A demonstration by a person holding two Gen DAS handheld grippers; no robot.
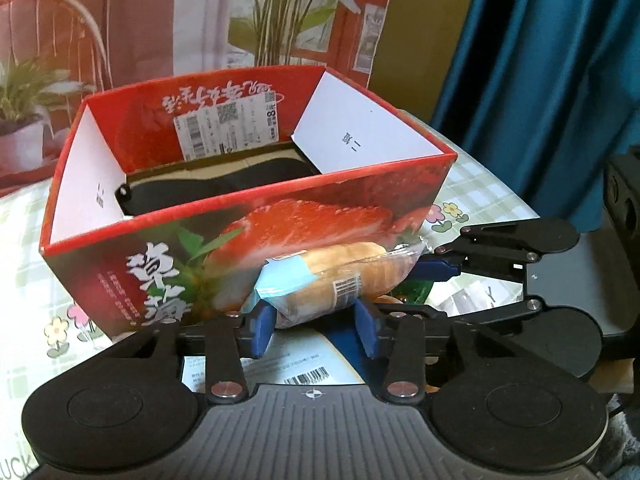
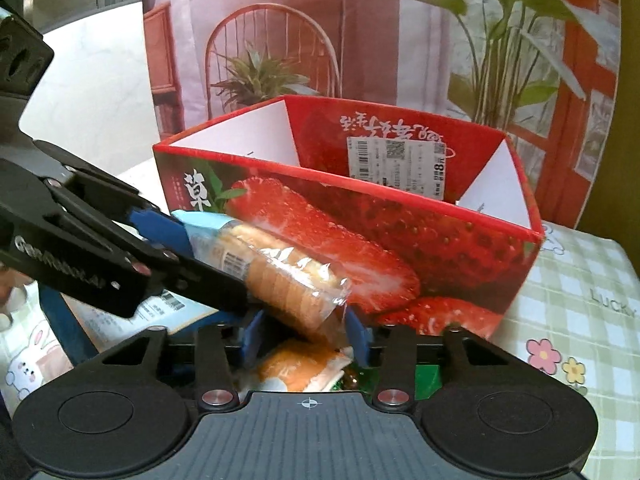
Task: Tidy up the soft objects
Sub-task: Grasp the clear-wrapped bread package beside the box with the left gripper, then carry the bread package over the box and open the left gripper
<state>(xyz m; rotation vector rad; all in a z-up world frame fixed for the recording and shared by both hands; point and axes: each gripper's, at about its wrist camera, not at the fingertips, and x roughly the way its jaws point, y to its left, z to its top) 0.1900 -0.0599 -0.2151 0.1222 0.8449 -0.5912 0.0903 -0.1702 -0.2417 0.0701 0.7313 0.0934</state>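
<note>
Clear-wrapped golden bread roll with a pale blue end (image 1: 324, 276) held off the desk, left gripper (image 1: 316, 330) clamped on the blue end, right gripper (image 2: 306, 338) clamped on the other; red strawberry-print cardboard box (image 1: 280, 224) at 12 o'clock, on green checked desk cloth (image 2: 576, 280)

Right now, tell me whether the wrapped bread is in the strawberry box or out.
Out. The wrapped bread sits in front of the strawberry box, outside its near wall, between both grippers' blue pads.

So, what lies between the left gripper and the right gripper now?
The wrapped bread roll spans that stretch: the left gripper holds its blue-printed end, the right gripper its clear end. Both wrist views show it.
</note>
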